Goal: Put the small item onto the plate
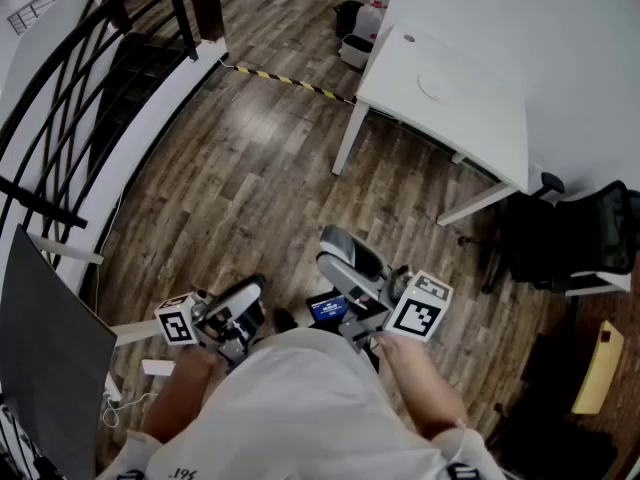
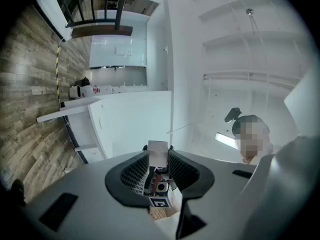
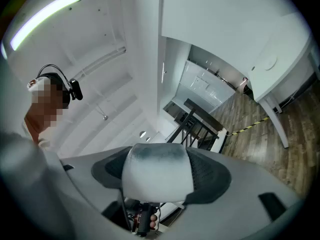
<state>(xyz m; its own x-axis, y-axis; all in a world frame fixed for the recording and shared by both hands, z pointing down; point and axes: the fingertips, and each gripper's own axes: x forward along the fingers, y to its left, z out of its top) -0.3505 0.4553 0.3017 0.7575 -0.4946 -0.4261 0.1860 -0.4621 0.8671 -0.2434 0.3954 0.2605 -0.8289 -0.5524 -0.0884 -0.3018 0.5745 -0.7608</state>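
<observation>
Both grippers are held close to the person's body over the wooden floor, far from the white table (image 1: 470, 118). On the table lie a faint round disc (image 1: 435, 86) and a small dark dot (image 1: 408, 38); neither can be made out further. My left gripper (image 1: 245, 303) (image 2: 158, 159) has its black pads close together, with a small white block (image 2: 158, 151) filling the narrow gap. My right gripper (image 1: 345, 260) (image 3: 157, 176) stands wide, and a white rounded thing (image 3: 157, 171) with a grey-smudged top spans from pad to pad.
A black stair railing (image 1: 90, 98) runs along the left and a dark panel (image 1: 40, 348) stands at the near left. Yellow-black tape (image 1: 290, 81) crosses the floor before the table. A black office chair (image 1: 580, 238) stands at the right. Containers (image 1: 360, 28) sit beyond the table.
</observation>
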